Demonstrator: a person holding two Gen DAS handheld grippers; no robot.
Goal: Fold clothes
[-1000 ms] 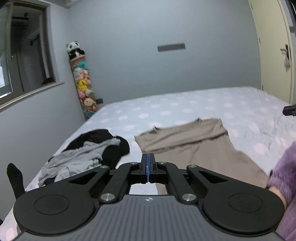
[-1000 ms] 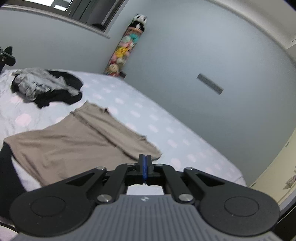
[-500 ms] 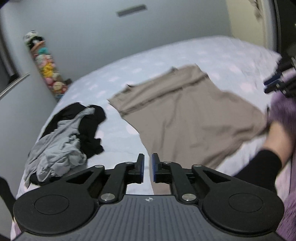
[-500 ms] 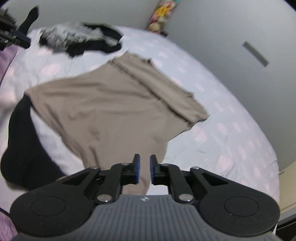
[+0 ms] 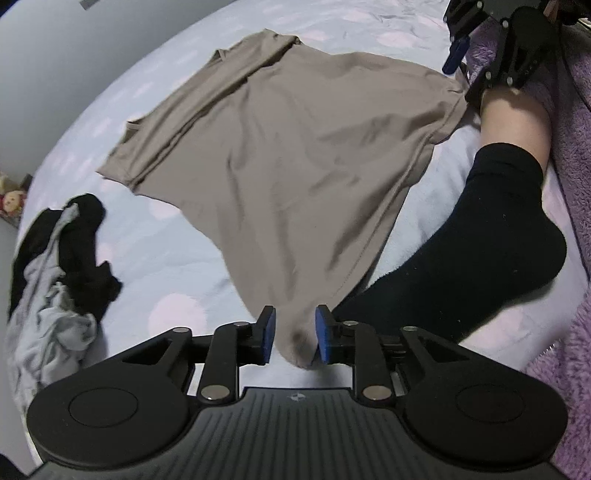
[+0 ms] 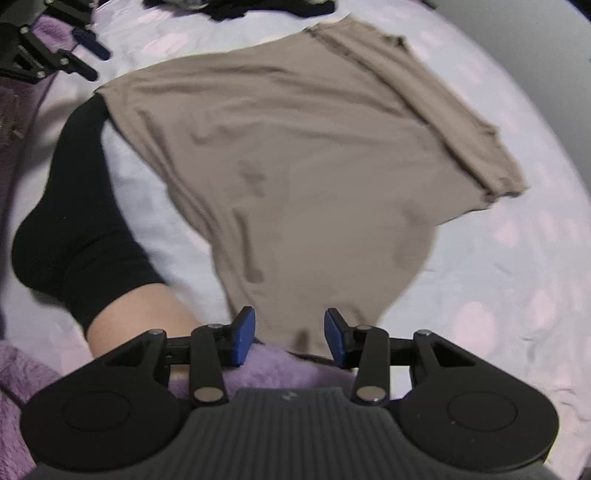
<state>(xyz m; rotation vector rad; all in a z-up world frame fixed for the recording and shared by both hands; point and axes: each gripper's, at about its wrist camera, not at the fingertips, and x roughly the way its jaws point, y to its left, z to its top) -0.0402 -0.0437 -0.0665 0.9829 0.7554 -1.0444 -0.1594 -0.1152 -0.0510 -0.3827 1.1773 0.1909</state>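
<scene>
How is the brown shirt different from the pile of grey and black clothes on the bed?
The brown shirt lies spread out flat as one piece; the pile is crumpled, with grey and black garments mixed. The shirt covers more of the bed than the pile does. The shirt's near corners lie at the opening left gripper and right gripper; the pile lies apart from both. Both rest on the bed.

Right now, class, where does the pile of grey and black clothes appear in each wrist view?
Left wrist view: pile of grey and black clothes lies at the left edge, left of the tan shirt.
Right wrist view: only its black edge shows, top centre.
Shared landmark: the tan shirt.
</scene>
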